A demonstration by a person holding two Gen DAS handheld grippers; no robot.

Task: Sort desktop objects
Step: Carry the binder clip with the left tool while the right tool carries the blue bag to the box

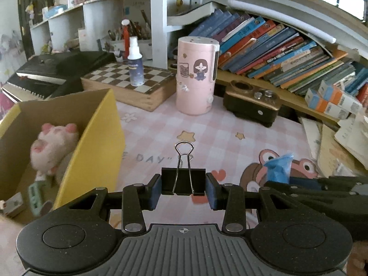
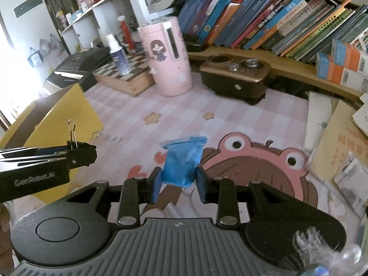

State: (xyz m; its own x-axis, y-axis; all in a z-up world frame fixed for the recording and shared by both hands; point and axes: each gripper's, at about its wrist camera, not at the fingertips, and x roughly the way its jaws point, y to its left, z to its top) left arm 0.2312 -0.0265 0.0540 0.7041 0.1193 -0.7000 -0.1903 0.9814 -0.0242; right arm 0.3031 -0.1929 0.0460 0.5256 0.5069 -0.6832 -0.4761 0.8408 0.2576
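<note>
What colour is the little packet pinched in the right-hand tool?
Bright blue; the packet shows best in the right wrist view, held between the fingers.

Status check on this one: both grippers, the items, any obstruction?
Left gripper shut on binder clip, beside yellow box. Right gripper shut on blue packet, over the mat. Nothing blocking the box opening.

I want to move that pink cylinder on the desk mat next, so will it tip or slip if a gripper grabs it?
The pink cylinder stands tall and upright, so a push near its top may tip it. Its smooth, rounded wall looks slippery. It looks wider than the binder clip that the left gripper holds, so the fingers may not span it.
</note>
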